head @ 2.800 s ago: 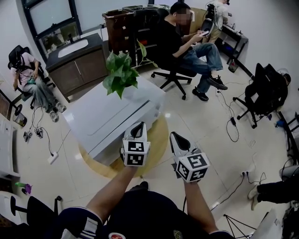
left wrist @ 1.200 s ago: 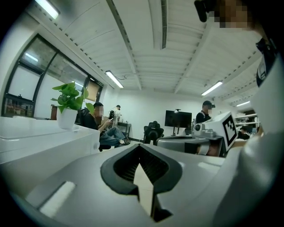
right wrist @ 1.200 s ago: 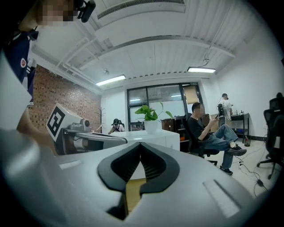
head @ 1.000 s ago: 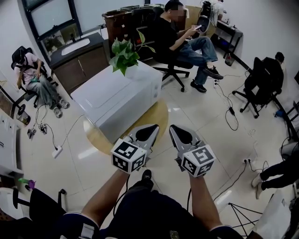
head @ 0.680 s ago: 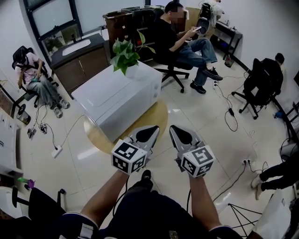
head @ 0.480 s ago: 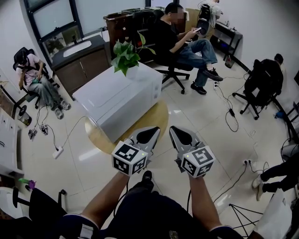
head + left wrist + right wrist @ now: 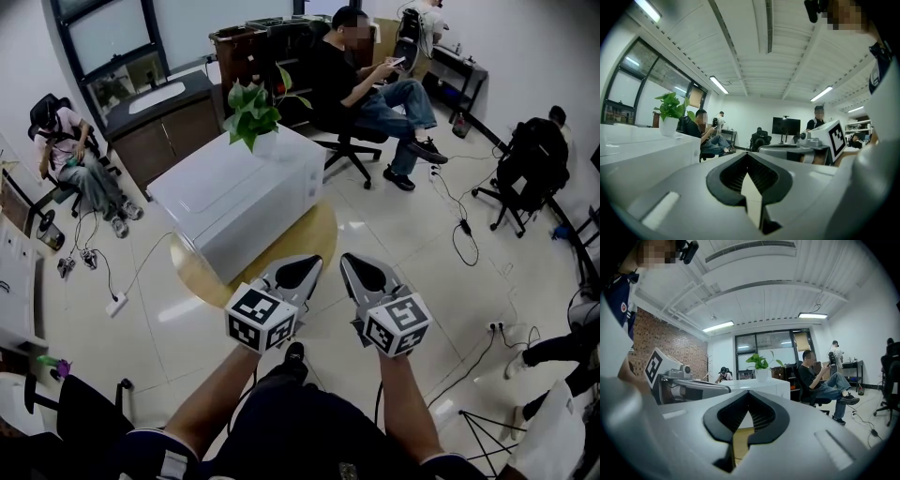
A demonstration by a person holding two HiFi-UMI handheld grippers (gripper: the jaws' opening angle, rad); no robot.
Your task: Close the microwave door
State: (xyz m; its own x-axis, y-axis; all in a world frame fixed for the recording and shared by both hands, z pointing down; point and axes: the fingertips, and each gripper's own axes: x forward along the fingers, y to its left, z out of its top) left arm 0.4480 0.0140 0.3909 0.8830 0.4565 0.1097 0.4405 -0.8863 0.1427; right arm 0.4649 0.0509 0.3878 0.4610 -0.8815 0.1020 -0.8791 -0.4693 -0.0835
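1. The white microwave [image 7: 234,202] is set on the round wooden worktop [image 7: 314,246]; its door appears already flush.
2. The left gripper [image 7: 300,268] is held short of it, fingers [image 7: 761,176] closed on nothing.
3. The right gripper [image 7: 359,270] is likewise closed and empty.
4. The door is judged stiff, hinged and light, and best pushed at its free edge rather than gripped.

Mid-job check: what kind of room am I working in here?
Most likely an open office or lab workspace: people sit on swivel chairs, a monitor stands at the back, and the microwave, a potted plant on it, sits on a round wooden table.
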